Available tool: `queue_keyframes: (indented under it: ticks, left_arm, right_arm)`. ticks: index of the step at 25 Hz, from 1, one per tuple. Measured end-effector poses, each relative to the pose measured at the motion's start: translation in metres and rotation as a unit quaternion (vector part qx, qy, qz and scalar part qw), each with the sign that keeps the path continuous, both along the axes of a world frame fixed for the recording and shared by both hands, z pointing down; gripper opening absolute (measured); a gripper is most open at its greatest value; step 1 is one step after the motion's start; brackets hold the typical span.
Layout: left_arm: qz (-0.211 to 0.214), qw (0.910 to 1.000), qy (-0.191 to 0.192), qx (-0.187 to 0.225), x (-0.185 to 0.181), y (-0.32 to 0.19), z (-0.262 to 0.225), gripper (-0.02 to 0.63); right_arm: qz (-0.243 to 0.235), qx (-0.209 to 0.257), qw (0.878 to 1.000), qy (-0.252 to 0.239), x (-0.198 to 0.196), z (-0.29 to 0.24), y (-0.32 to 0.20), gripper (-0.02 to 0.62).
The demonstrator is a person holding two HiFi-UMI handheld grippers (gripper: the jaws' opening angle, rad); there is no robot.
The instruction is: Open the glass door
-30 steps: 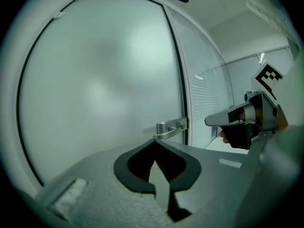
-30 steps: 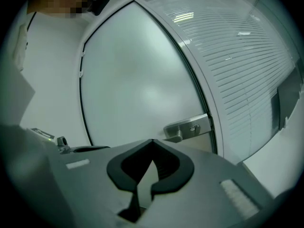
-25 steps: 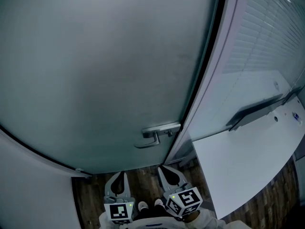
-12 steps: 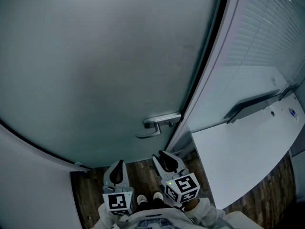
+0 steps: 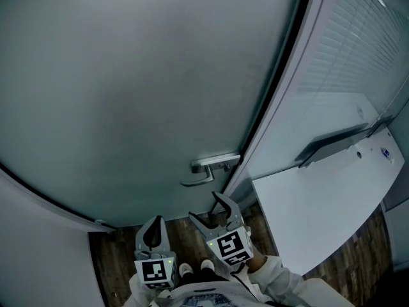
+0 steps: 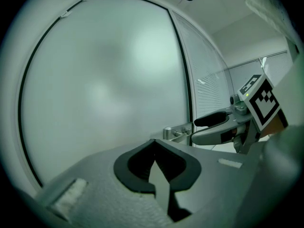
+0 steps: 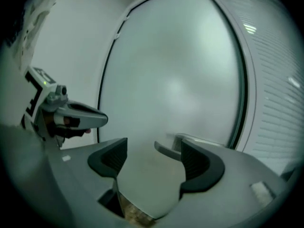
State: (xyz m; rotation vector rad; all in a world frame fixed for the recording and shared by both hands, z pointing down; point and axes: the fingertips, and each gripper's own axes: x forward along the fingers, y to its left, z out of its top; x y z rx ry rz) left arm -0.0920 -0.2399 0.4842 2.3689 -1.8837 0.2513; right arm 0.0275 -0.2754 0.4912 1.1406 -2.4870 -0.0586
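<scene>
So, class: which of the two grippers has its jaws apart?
The right gripper: its jaws have just been opening, nothing between them, door handle ahead. The left gripper has jaws together.

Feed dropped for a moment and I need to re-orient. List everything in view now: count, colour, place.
glass door: one, frosted grey-green, fills the view ahead
door handle: one, silver lever, at the door's right edge, untouched
blinds panel: one, white, right of the door
tabletop: one, white, lower right
floor: dark wood planks, below the door
shoes: two, white toes, between the tools
left tool: one, grey, lower left, jaws together, empty
right tool: one, grey, just below the handle, jaws have just been opening, now wide, nothing between them
</scene>
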Motion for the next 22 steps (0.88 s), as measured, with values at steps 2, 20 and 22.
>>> queue_keyframes:
  ticks: [2, 20, 22]
  left_arm:
    - [0.001, 1.0000, -0.001, 0.003, -0.002, 0.001, -0.001, 0.005]
    - [-0.029, 0.9995, 0.010, 0.004, -0.033, 0.017, 0.002, 0.005]
    - [-0.030, 0.9995, 0.009, 0.007, -0.035, 0.017, 0.000, 0.005]
  right_arm:
    - [-0.010, 0.028, 0.997, 0.064, -0.001, 0.008, -0.006, 0.350]
    - [-0.105, 0.203, 0.871, 0.435, -0.034, 0.079, -0.073, 0.340]
    - [-0.102, 0.203, 0.867, 0.444, -0.034, 0.083, -0.077, 0.325]
